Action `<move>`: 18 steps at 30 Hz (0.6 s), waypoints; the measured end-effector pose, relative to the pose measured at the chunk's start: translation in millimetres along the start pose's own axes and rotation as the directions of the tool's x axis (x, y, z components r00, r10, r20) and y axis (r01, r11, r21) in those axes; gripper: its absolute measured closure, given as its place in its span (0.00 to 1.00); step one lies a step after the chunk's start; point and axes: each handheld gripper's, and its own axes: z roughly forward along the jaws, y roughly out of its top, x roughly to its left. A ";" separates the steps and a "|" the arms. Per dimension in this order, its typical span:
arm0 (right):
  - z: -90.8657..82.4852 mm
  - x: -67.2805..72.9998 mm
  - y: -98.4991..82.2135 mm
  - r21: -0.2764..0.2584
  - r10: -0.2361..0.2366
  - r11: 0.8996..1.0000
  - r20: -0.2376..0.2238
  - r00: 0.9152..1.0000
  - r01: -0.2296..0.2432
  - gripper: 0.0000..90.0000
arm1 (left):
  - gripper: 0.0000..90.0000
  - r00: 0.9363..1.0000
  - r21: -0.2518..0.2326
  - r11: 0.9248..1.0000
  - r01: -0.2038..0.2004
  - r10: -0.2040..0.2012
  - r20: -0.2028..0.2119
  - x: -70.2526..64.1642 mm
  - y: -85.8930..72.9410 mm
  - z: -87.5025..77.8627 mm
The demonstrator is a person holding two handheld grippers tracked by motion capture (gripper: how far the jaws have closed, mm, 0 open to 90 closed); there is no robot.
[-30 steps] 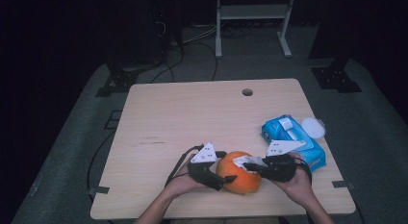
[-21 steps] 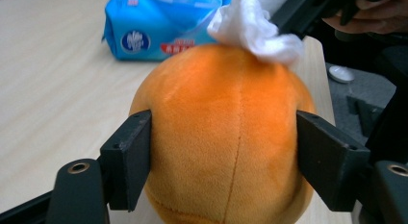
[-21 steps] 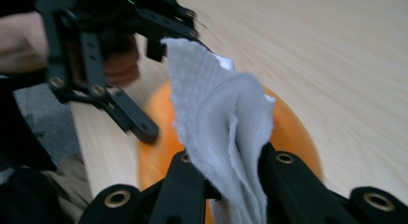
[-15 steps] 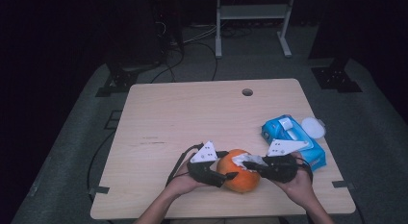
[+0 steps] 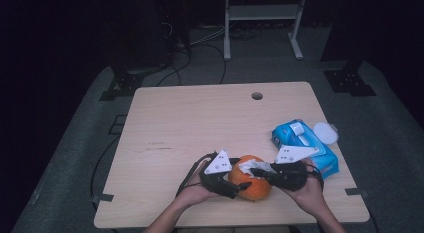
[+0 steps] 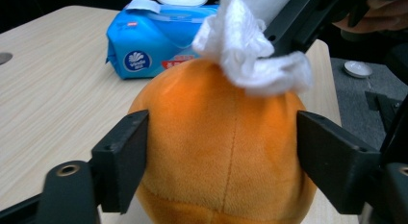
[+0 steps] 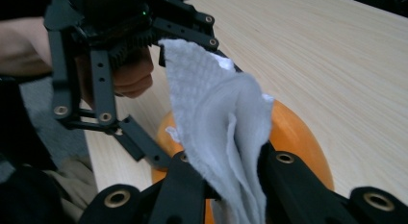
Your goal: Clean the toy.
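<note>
Dim room, pale wooden table (image 5: 200,123): a wipe meets an orange plush held near the front edge.

Jaws first: the left gripper (image 6: 221,152) has its two black jaws on either side of the orange plush ball (image 6: 221,156), touching its flanks; they have just been closing and then easing open again, so the hold looks like a light, readjusted brace rather than a hard squeeze. The right gripper (image 7: 226,185) is clamped almost fully together on a white wipe (image 7: 221,132), whose loose end lies on the top of the ball. Compared with a second ago, both hands sit in much the same place and the ball has not shifted. That suggests the wiping of the ball is under way, steadied from the left. Farther right lies a blue wipes pack (image 5: 302,143), its round lid (image 5: 325,132) beside it.
</note>
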 end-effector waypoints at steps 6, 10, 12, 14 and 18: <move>-1.6 -14.4 -9.0 0.008 0.041 0.999 0.014 0.999 -0.041 0.91 | 0.11 1.000 0.002 1.000 0.025 -0.025 0.007 4.8 -6.0 0.6; -4.7 -11.9 -6.4 0.006 0.036 0.999 0.040 0.999 -0.036 0.91 | 0.20 1.000 0.004 1.000 -0.004 0.004 -0.006 0.1 -2.1 3.6; -3.9 -4.7 -2.3 0.003 0.015 1.000 0.041 0.999 -0.015 0.91 | 0.22 1.000 0.006 1.000 -0.019 0.019 -0.013 -3.4 -0.1 4.5; -0.9 5.2 2.8 -0.012 0.001 1.000 -0.005 1.000 -0.001 0.91 | 0.22 0.999 0.007 0.999 -0.040 0.040 -0.013 -6.7 0.8 6.0; 8.1 20.9 7.5 0.020 -0.071 0.997 -0.013 0.997 0.071 0.91 | 0.22 0.998 0.021 0.998 -0.058 0.059 -0.018 -9.2 -0.6 7.1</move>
